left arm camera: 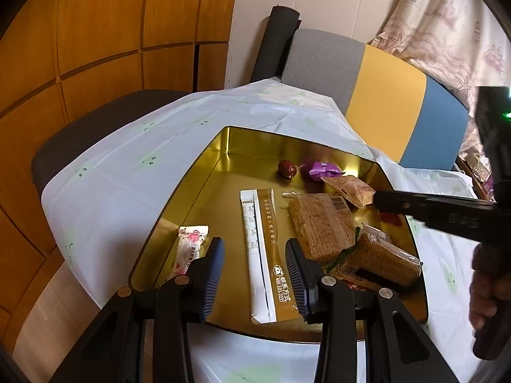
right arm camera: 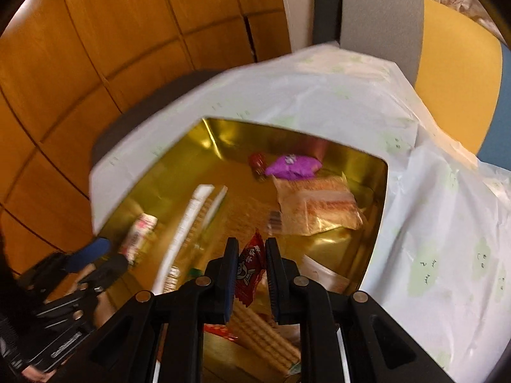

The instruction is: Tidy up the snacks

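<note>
A gold tin tray (left arm camera: 223,146) (right arm camera: 373,191) sits on a white cloth and holds several snacks: a long white-and-gold sachet (left arm camera: 263,249), cracker packs (left arm camera: 322,226), a purple candy (left arm camera: 322,169) (right arm camera: 292,166), a red date (left arm camera: 286,168) and a pink-white candy (left arm camera: 188,249). My left gripper (left arm camera: 254,271) is open and empty, its fingers either side of the sachet's near end. My right gripper (right arm camera: 252,269) is shut on a small red snack packet (right arm camera: 250,271), held above the tray's near part. It shows as a black arm in the left wrist view (left arm camera: 431,207).
A white plastic cloth (left arm camera: 127,172) (right arm camera: 431,223) covers the table. A grey, yellow and blue chair back (left arm camera: 383,95) stands behind it. Wooden panelling (left arm camera: 80,32) fills the left. A floral fabric (left arm camera: 447,32) hangs at the far right.
</note>
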`<state>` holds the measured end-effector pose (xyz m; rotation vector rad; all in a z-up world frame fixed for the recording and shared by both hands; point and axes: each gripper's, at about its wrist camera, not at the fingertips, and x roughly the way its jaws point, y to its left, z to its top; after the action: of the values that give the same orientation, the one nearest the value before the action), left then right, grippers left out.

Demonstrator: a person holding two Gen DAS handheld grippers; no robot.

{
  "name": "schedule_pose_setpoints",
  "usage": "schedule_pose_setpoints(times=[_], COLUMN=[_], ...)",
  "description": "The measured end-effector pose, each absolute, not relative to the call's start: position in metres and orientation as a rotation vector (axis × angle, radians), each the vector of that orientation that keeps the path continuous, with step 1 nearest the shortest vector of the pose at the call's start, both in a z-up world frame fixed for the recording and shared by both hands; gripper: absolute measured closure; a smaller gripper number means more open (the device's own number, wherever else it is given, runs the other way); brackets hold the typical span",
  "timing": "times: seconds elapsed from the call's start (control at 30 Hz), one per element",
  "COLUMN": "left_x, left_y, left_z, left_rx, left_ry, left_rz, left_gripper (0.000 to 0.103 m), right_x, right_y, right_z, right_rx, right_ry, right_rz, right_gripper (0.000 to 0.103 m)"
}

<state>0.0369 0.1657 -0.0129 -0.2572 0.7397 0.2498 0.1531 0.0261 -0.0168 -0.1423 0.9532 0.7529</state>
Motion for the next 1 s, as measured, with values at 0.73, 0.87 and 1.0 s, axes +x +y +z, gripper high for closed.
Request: schedule_pose_setpoints(times=[0.73, 0.87, 1.0], left_x=[0.037, 0.035, 0.033], left_y=[0.163, 0.156, 0.150], left_z=[-0.016, -0.014, -0.011], left_rx=[-0.244, -0.221, -0.204], left_ry=[0.745, 0.735, 0.726], left_rz=[0.249, 0.243, 0.245], left_gripper=[0.056, 0.056, 0.054], right_x=[0.156, 0.145, 0.132], right_y=[0.022, 0.014, 0.008], right_z=[-0.017, -0.020, -0.014], right_rx=[-0.170, -0.167, -0.160], right_ry=[0.906, 0.909, 0.877], right_rz=[0.619, 0.605, 0.567], right_gripper=[0.072, 0.072, 0.071])
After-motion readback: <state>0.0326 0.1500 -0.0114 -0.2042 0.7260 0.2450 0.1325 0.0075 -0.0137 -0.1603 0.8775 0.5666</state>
